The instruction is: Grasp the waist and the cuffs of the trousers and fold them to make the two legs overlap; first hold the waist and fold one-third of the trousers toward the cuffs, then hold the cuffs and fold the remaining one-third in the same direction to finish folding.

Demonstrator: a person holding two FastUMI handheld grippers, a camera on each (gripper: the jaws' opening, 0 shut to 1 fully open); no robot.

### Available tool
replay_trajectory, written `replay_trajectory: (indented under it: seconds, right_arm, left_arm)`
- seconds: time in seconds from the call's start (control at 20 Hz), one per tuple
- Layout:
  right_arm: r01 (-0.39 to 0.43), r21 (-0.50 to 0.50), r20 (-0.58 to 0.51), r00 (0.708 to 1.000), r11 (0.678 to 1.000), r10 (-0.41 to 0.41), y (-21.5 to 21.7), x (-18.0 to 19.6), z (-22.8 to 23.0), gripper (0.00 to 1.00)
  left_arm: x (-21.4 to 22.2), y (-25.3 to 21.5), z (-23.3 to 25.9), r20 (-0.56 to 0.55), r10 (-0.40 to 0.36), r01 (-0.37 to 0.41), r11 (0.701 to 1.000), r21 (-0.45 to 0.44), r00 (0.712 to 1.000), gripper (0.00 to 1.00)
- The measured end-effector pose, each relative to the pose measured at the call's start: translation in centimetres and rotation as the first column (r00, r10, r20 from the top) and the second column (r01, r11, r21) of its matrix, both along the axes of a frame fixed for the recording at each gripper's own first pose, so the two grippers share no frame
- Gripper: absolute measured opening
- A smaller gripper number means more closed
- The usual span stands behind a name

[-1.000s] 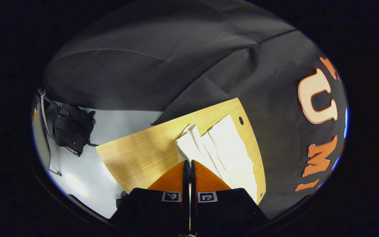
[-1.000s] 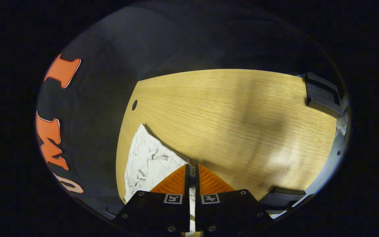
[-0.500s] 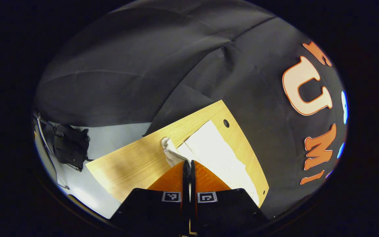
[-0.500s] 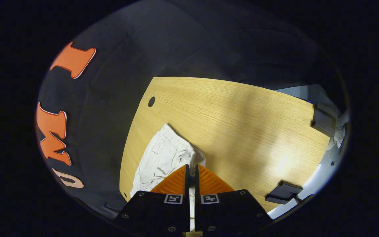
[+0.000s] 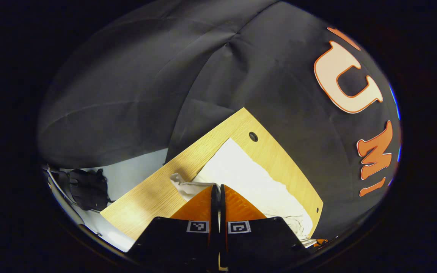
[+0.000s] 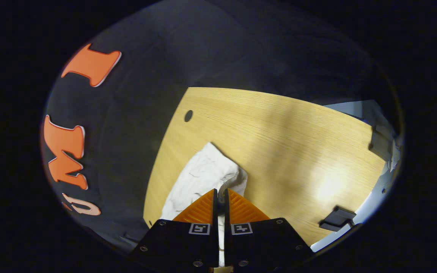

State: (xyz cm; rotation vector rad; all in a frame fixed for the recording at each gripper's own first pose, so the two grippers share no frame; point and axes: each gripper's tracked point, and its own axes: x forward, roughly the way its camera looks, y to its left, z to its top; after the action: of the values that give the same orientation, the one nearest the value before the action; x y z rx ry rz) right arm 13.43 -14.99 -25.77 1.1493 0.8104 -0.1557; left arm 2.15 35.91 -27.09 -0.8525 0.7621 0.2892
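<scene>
White trousers [image 5: 252,182] lie stretched along one edge of the light wooden table [image 5: 157,189] in the left gripper view. My left gripper [image 5: 216,186] is shut on a bunched end of the cloth, lifted just off the table. In the right gripper view the other end of the trousers [image 6: 207,172] is rumpled and raised. My right gripper [image 6: 220,190] is shut on that end. Which end is the waist and which the cuffs I cannot tell.
A round cable hole [image 5: 253,136] sits in the table near the trousers, with the table's edge close by. Black clamps [image 6: 339,218] grip the table's far edge in the right gripper view. A dark bag [image 5: 89,184] lies on the pale floor [image 5: 142,167] beyond the table.
Both grippers have lifted and carried their held ends across the table. The trousers now lie longer and flatter in the left gripper view, and the held end is bunched higher in the right gripper view.
</scene>
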Motion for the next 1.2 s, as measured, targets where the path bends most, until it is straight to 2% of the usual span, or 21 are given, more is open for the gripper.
replay_trajectory:
  seconds: [0.1, 0.4, 0.55, 0.65, 0.85, 0.95, 1.0, 1.15, 1.2]
  right_arm:
    - [0.026, 0.031, 0.079, 0.996, 0.999, -0.028, 0.2, 0.7, 1.6, 0.06]
    - [0.151, 0.093, 0.14, 0.977, 0.984, -0.163, -0.2, 1.3, 2.2, 0.06]
    - [0.215, 0.121, 0.109, 0.967, 0.969, -0.228, -0.6, 2.3, 1.9, 0.06]
    - [0.235, 0.13, 0.095, 0.964, 0.963, -0.248, -0.6, 3.8, 1.8, 0.06]
    - [0.216, 0.142, 0.013, 0.975, 0.966, -0.22, 0.0, 6.9, 0.1, 0.06]
    - [0.214, 0.148, -0.063, 0.976, 0.966, -0.207, 0.5, 9.2, -1.6, 0.06]
    - [0.217, 0.157, -0.097, 0.974, 0.964, -0.203, 0.3, 10.4, -2.6, 0.06]
    - [0.244, 0.15, -0.164, 0.962, 0.958, -0.22, -0.1, 14.0, -4.9, 0.06]
    - [0.257, 0.147, -0.174, 0.957, 0.955, -0.231, -0.1, 15.2, -5.4, 0.06]
  left_arm:
    - [1.5, 0.5, -0.3, 0.029, 0.0, 0.001, 1.0, -0.011, 1.0, 0.05]
    - [4.9, 2.1, -2.1, 0.05, -0.003, 0.006, 0.997, -0.073, 0.999, 0.05]
    - [8.0, 2.1, -3.4, 0.04, -0.039, 0.043, 0.995, -0.094, 0.998, 0.05]
    - [10.2, 1.9, -3.9, 0.028, -0.067, 0.069, 0.995, -0.079, 0.997, 0.05]
    - [13.6, 1.1, -4.2, -0.004, -0.149, 0.149, 0.989, -0.023, 0.989, 0.05]
    - [15.0, 1.6, -5.6, -0.066, -0.199, 0.198, 0.98, -0.012, 0.978, 0.05]
    - [16.0, 2.1, -6.3, -0.086, -0.198, 0.197, 0.98, -0.013, 0.977, 0.04]
    - [18.7, 5.2, -8.2, -0.123, -0.083, 0.082, 0.997, -0.017, 0.989, 0.04]
    - [19.4, 5.4, -9.0, -0.134, -0.067, 0.064, 0.998, -0.027, 0.989, 0.04]
